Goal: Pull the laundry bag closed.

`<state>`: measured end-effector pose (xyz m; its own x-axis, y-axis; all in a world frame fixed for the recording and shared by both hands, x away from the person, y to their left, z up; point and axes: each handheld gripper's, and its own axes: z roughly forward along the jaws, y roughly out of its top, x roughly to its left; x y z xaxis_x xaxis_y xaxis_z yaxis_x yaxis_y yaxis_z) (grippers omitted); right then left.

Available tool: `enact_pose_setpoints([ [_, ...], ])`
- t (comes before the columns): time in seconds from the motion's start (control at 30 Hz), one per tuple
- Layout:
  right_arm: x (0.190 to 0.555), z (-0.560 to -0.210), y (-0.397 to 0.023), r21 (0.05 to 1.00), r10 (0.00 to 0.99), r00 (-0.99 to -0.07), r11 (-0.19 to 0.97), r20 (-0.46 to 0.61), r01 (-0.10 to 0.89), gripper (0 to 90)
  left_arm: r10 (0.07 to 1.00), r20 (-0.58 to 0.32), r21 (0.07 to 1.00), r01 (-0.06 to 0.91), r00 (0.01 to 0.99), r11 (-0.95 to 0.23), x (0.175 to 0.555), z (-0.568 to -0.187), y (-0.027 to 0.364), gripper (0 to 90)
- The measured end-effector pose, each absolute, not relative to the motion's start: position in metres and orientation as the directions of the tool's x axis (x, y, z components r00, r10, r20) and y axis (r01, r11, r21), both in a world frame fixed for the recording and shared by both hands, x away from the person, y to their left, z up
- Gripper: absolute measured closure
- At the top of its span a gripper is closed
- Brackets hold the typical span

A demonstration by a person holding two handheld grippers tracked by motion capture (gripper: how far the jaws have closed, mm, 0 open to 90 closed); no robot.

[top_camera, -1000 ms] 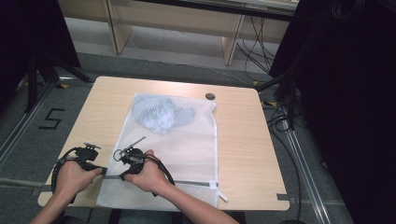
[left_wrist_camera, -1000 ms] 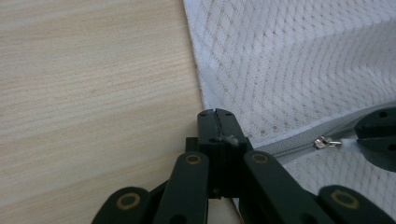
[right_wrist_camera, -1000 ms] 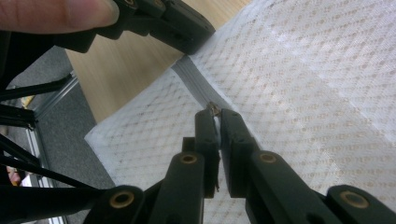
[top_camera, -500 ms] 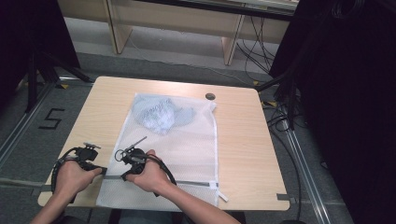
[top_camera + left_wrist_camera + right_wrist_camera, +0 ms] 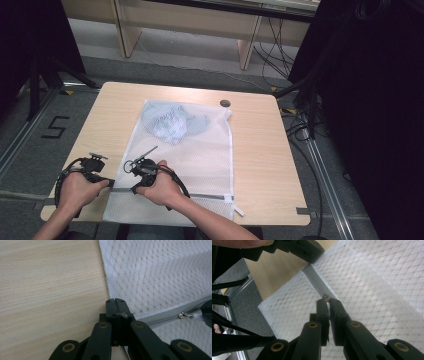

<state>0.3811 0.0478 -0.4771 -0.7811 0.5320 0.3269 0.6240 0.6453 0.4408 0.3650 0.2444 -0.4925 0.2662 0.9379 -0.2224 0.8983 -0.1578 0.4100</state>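
1. The mesh bag [image 5: 185, 165] lies flat on the worktop [image 5: 260, 150].
2. The left tool [image 5: 115, 300] is clamped on the bag's left edge, at the zipper [image 5: 160, 317] end.
3. The right tool [image 5: 327, 300] is pinched on the zipper pull [image 5: 326, 297], which is mostly hidden.
4. The garment [image 5: 170, 122] inside looks blurred behind the mesh.

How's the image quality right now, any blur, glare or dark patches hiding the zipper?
High view: even light on the table, right side black, the mesh laundry bag slightly soft. Left gripper view: the left gripper blurred up close, the zipper pull fairly sharp, no glare. Right gripper view: the right gripper soft at the zipper, the weave washed pale toward the top.
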Motion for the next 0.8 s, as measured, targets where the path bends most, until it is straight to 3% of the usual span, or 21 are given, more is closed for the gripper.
enact_pose_setpoints([
  [0.8,0.3815,-0.4756,0.0402,0.417,0.549,-0.773,0.651,0.318,0.634,87.0,0.939,-0.223,0.428,0.892,0.261,-0.147,0.3646,-0.4938,0.2438,89.7],
])
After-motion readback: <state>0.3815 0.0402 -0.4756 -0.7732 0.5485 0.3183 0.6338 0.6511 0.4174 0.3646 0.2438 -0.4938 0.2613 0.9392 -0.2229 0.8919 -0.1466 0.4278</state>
